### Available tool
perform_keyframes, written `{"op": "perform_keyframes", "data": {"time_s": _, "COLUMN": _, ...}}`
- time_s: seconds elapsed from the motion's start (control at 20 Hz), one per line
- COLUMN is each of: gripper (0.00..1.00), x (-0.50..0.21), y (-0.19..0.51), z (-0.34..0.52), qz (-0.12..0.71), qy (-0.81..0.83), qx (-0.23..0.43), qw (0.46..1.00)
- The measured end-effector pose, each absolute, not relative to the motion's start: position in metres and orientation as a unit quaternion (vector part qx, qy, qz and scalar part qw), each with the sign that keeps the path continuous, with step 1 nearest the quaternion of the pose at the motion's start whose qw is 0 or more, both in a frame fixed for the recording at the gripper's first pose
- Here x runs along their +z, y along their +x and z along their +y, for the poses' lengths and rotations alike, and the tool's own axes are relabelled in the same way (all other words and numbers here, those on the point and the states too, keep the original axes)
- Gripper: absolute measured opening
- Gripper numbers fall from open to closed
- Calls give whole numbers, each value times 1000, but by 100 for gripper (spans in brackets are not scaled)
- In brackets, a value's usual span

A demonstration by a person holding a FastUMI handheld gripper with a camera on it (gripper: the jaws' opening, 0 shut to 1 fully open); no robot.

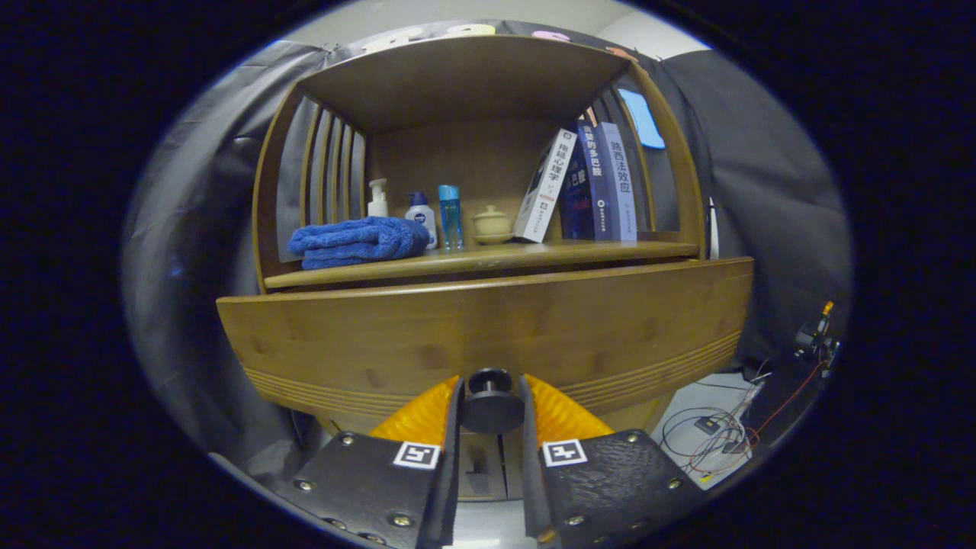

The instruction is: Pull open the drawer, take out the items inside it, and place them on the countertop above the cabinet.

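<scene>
Between the fingers of the tool [491,402] sits the dark knob [490,400] of the drawer [488,335]; both fingers press its sides. Beyond the drawer's top edge, the tabletop [488,259] carries a folded blue towel [357,241] at left, bottles, books at right.

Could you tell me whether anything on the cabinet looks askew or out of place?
Only the white book on the wooden countertop leans against the upright dark blue books. The gripper closes its fingers on the round black drawer knob.
</scene>
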State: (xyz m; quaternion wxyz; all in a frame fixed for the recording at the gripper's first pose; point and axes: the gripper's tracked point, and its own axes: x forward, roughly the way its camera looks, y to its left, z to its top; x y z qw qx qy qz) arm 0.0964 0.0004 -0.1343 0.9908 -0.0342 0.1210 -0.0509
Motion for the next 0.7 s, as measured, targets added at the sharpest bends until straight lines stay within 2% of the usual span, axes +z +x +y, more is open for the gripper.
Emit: {"op": "perform_keyframes", "data": {"time_s": 0.7, "gripper": 35, "x": -134, "y": 36, "z": 1, "qz": 118, "qy": -40, "qx": -58, "qw": 990}}
